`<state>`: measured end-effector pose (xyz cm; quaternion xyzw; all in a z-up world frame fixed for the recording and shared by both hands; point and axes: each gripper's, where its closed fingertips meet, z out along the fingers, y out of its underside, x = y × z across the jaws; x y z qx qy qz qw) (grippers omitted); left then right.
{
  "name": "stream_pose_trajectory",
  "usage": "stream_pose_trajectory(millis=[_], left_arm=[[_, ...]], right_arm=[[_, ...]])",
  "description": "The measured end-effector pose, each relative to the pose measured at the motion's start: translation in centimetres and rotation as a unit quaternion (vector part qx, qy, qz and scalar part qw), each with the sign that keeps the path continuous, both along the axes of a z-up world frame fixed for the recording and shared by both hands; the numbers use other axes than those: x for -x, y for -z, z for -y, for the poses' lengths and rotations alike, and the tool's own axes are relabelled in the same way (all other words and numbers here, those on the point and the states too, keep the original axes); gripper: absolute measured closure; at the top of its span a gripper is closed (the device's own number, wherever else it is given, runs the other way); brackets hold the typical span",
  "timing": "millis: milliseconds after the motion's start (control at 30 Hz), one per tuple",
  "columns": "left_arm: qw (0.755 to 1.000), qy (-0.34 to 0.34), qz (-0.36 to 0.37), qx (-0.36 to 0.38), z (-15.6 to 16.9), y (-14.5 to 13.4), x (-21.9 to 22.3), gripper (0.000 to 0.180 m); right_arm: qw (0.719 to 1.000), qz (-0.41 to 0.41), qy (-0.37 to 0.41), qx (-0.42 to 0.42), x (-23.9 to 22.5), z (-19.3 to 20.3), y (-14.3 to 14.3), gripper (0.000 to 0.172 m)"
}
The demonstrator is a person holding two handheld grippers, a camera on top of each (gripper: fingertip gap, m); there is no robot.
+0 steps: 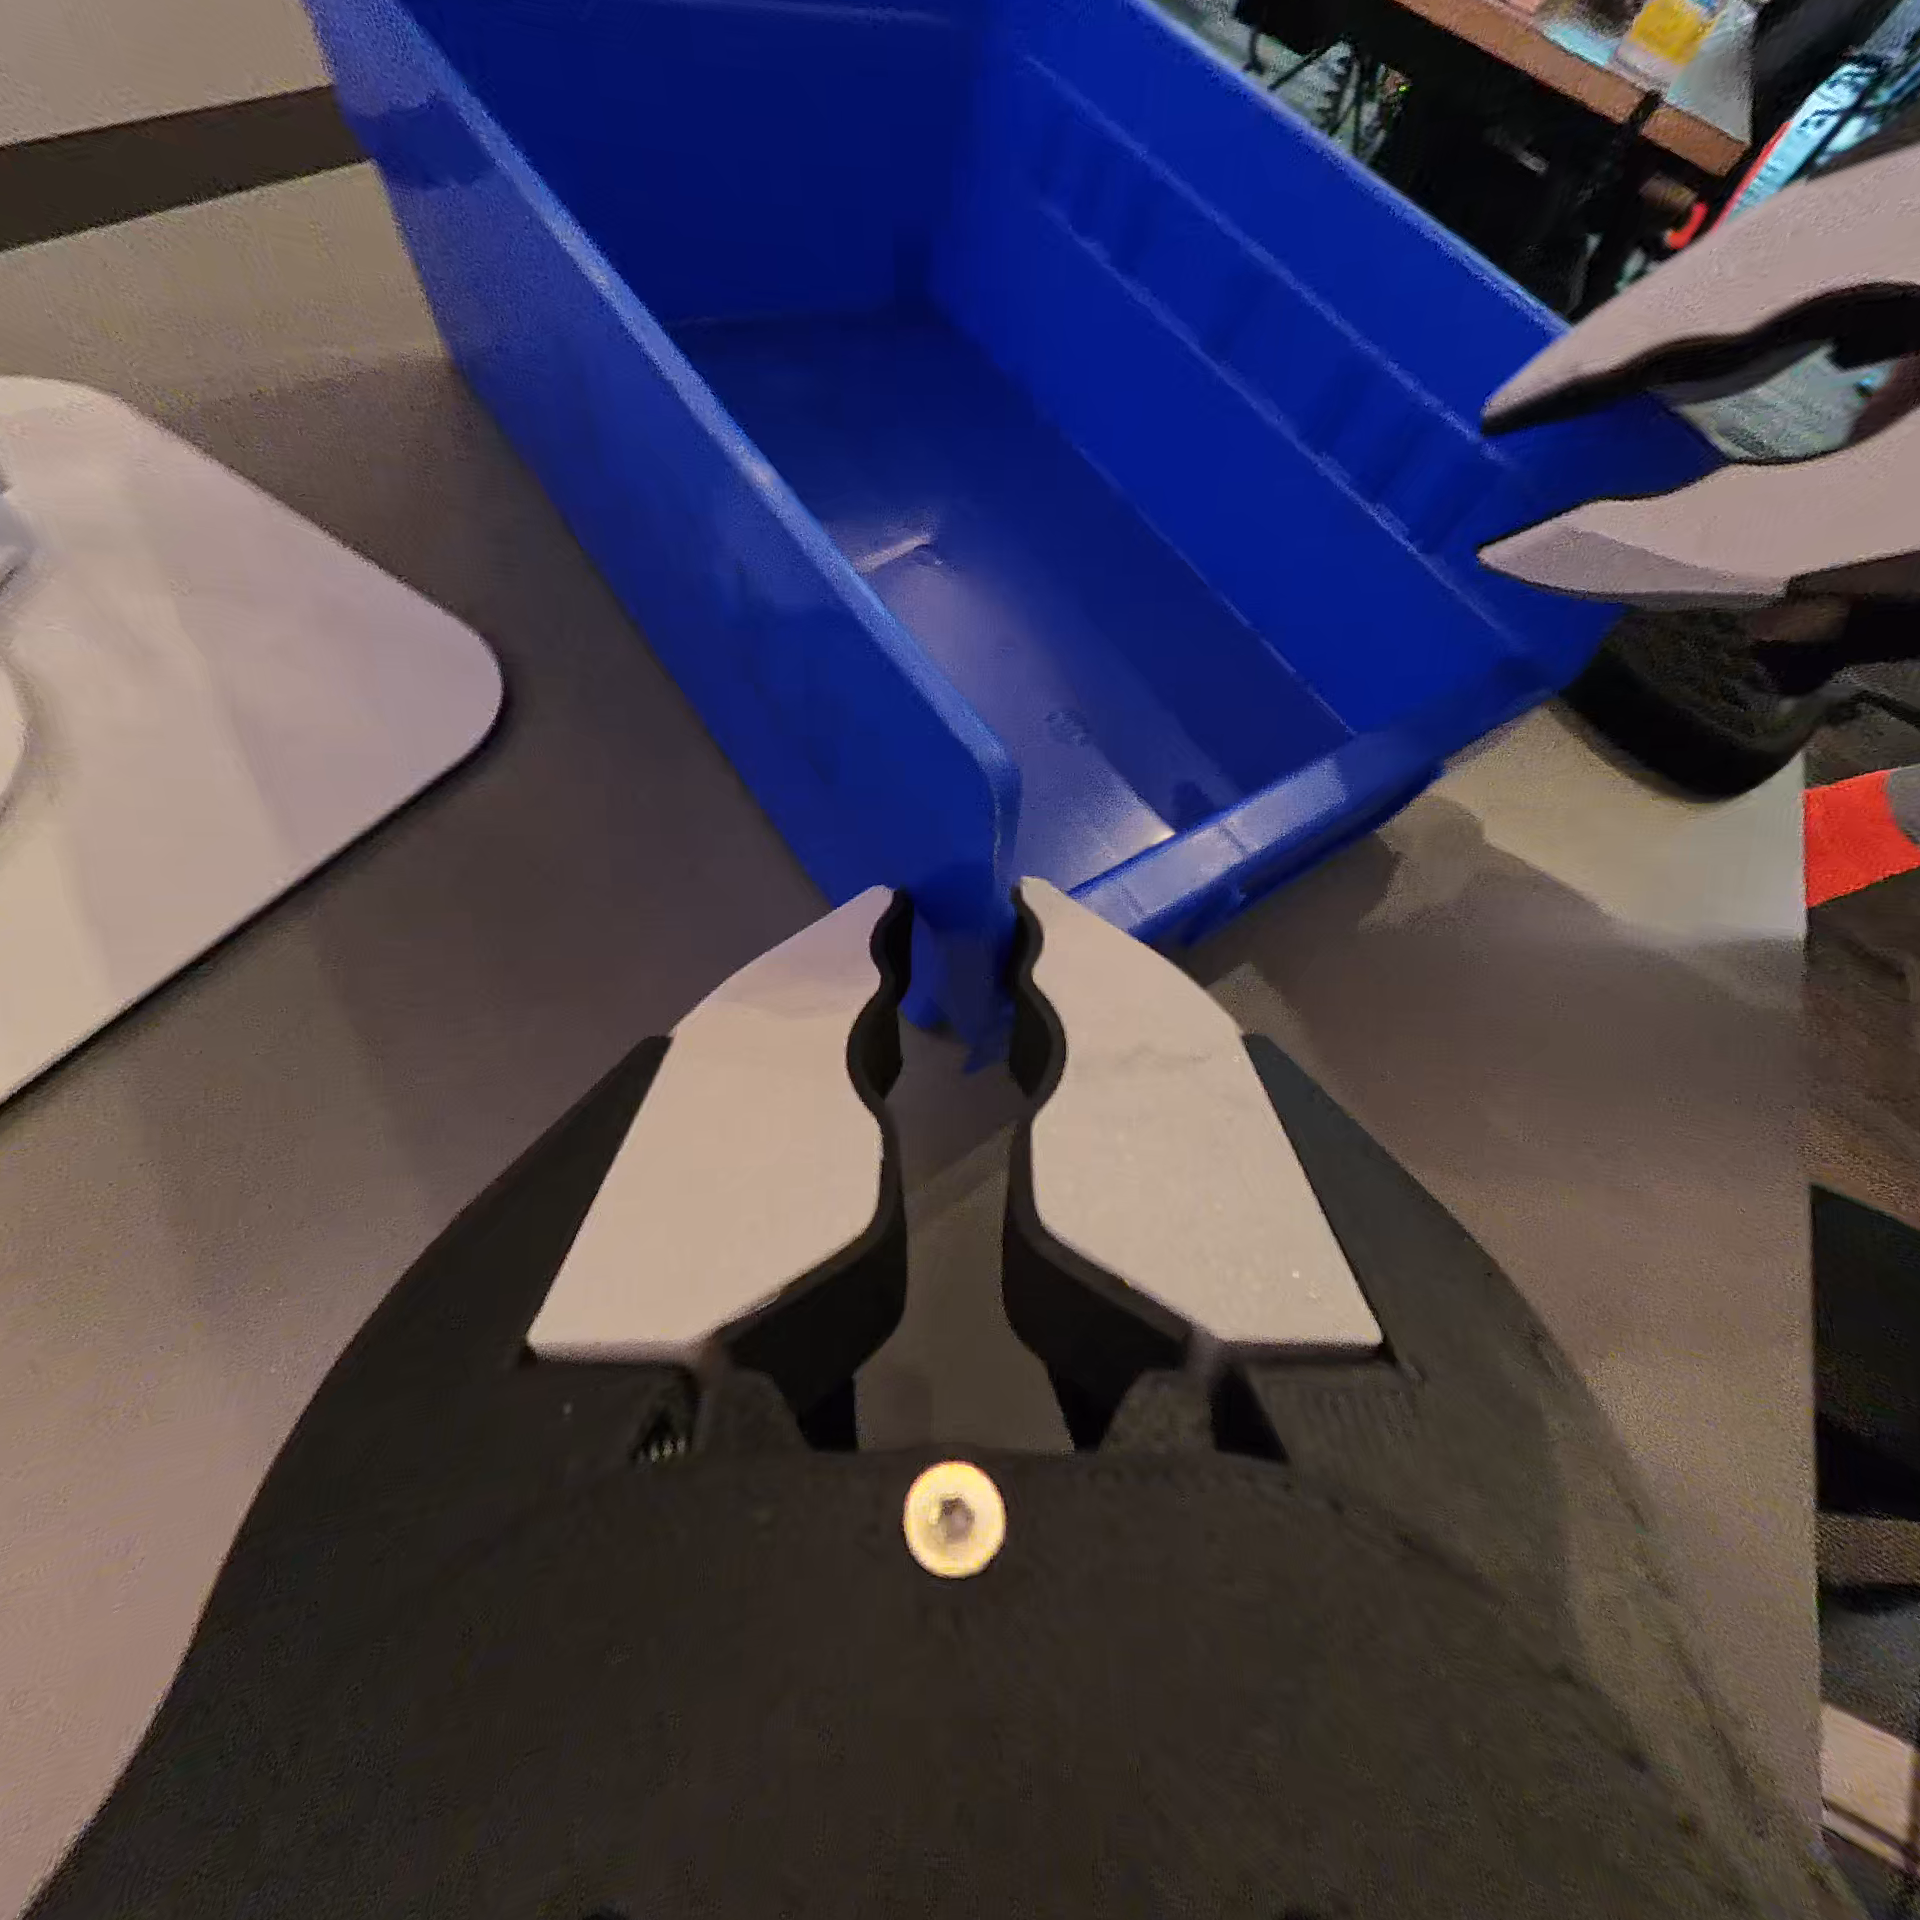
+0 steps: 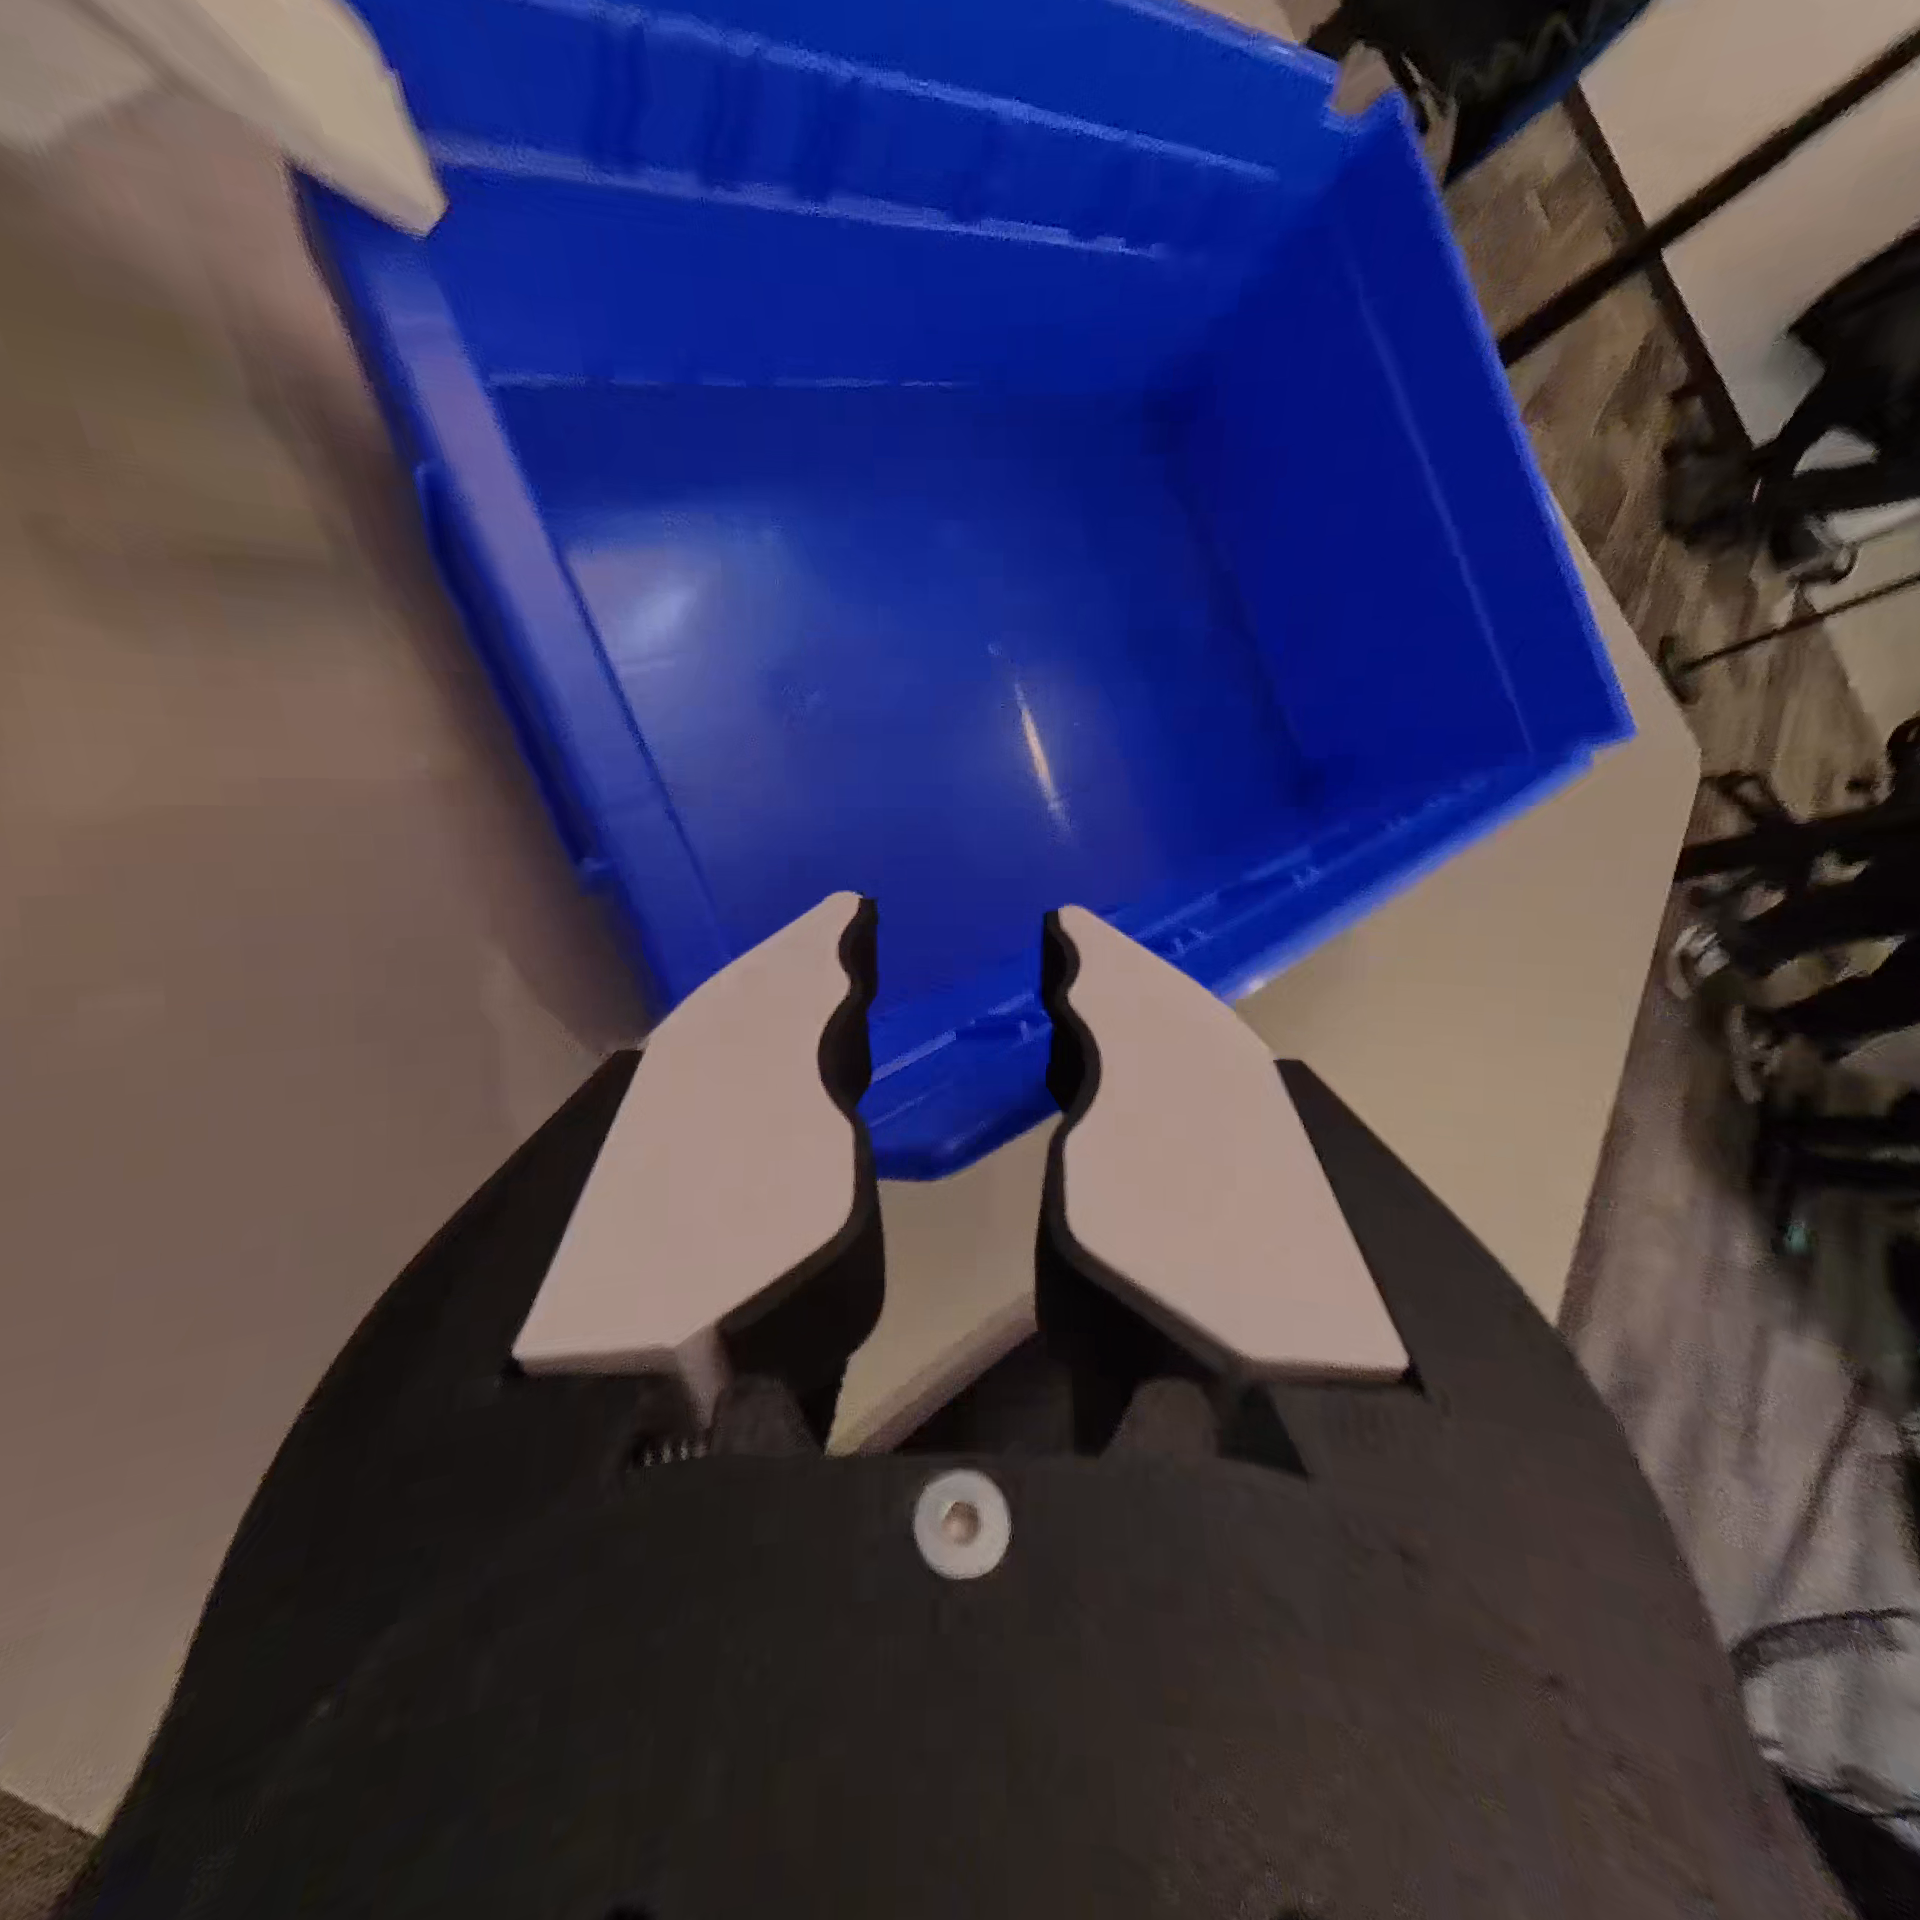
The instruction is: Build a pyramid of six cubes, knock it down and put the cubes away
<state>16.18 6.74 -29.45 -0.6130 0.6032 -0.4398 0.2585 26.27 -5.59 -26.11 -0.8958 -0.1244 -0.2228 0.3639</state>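
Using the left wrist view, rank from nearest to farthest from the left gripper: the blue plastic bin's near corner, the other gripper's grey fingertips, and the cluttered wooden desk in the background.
1. Blue plastic bin's near corner, straight ahead, between the left gripper fingertips.
2. Other gripper's grey fingertips, to the right, at the bin's far side wall.
3. Cluttered wooden desk, top right, beyond the bin.

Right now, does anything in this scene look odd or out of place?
Yes: the blue bin is empty, no cubes visible anywhere, and it lies askew near the table's edge. The left claw straddles the bin's corner wall.
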Motion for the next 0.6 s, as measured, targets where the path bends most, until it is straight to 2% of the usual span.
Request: stream_pose_trajectory(millis=[100, 233, 300, 400, 433, 467, 600], left_arm=[[1.000, 0.008, -0.001, 0.008, 0.3, -0.1, -1.2, 0.163], [1.000, 0.023, -0.003, 0.013, 0.7, 0.0, -2.1, 0.162], [1.000, 0.023, 0.000, 0.006, 0.8, -0.2, -2.4, 0.162], [0.999, 0.035, -0.001, 0.009, 1.5, 0.0, -2.8, 0.160], [0.999, 0.038, 0.000, 0.011, 1.8, 0.0, -3.1, 0.160], [0.999, 0.041, -0.001, 0.010, 2.0, 0.0, -3.4, 0.160], [0.999, 0.050, -0.001, 0.007, 3.0, 0.0, -5.5, 0.158]], right_arm=[[0.996, -0.051, 0.055, -0.046, -2.3, 0.5, -1.0, 0.114], [0.985, -0.100, 0.123, -0.064, -4.9, 1.0, -0.5, 0.098], [0.981, -0.102, 0.142, -0.083, -5.6, 1.3, -0.6, 0.104], [0.975, -0.141, 0.165, -0.041, -6.4, 2.0, 1.5, 0.116], [0.973, -0.164, 0.158, -0.026, -6.2, 1.9, 2.2, 0.131], [0.971, -0.178, 0.158, -0.010, -6.4, 1.9, 2.7, 0.137], [0.968, -0.168, 0.184, 0.038, -9.7, 2.2, 3.4, 0.148]])
